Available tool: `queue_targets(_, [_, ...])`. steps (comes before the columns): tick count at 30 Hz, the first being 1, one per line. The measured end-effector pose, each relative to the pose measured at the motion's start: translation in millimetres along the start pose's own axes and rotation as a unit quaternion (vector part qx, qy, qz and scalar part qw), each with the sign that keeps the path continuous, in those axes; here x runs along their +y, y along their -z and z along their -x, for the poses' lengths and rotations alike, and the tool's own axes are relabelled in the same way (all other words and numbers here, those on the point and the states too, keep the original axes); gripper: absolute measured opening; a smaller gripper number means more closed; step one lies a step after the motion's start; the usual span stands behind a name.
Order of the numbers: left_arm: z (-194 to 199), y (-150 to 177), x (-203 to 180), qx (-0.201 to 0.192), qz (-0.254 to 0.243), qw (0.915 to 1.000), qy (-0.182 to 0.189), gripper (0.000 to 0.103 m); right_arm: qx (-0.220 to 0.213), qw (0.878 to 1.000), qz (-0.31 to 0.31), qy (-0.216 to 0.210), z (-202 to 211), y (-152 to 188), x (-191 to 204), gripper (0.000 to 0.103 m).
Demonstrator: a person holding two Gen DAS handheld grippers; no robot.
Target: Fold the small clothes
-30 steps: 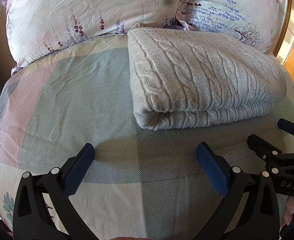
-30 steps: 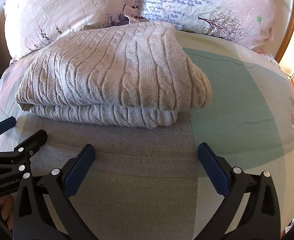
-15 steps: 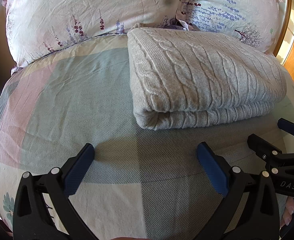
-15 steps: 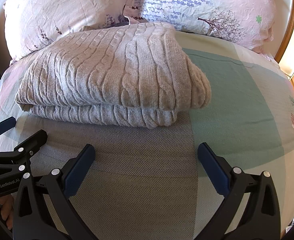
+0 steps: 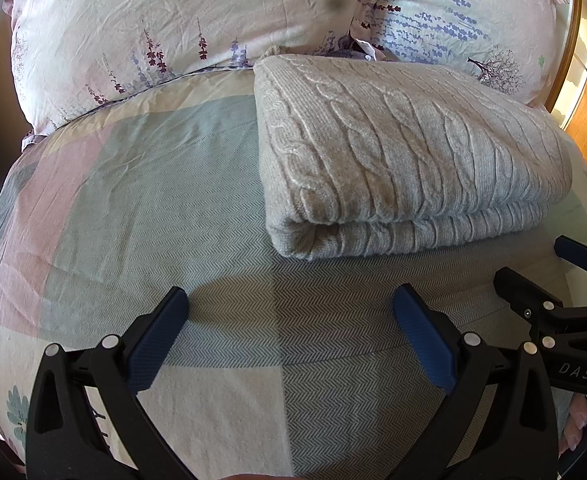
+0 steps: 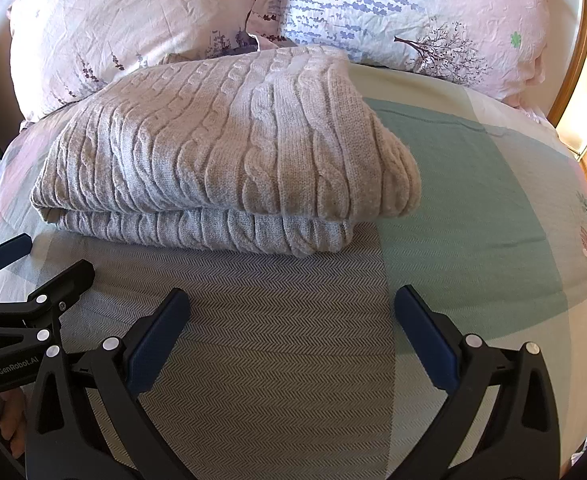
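A grey cable-knit sweater (image 5: 405, 152) lies folded in a thick rectangle on the bed, its folded edge toward me. It also shows in the right wrist view (image 6: 221, 152). My left gripper (image 5: 289, 312) is open and empty, hovering over the bedspread just short of the sweater's near left corner. My right gripper (image 6: 291, 312) is open and empty, just short of the sweater's near right corner. Each gripper shows at the edge of the other's view: the right gripper (image 5: 541, 268) and the left gripper (image 6: 45, 260).
The bedspread (image 5: 133, 200) has green, pink and grey herringbone patches. Two floral pillows (image 5: 173, 20) (image 6: 413, 12) stand behind the sweater. A wooden bed frame (image 6: 573, 80) runs along the right.
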State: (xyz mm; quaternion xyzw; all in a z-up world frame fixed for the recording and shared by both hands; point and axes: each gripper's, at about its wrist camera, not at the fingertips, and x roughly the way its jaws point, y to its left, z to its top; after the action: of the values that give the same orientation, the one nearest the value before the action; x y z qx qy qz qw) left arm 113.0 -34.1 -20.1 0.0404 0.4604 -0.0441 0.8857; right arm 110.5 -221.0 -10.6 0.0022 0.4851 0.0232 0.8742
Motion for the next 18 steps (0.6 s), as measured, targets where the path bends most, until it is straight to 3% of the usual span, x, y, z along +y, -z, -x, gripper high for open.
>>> queue_targets(18, [-0.2, -0.2, 0.1, -0.001, 0.0, 1.0, 0.001, 0.101, -0.001, 1.0, -0.001, 0.001, 0.5, -0.2, 0.5, 0.102])
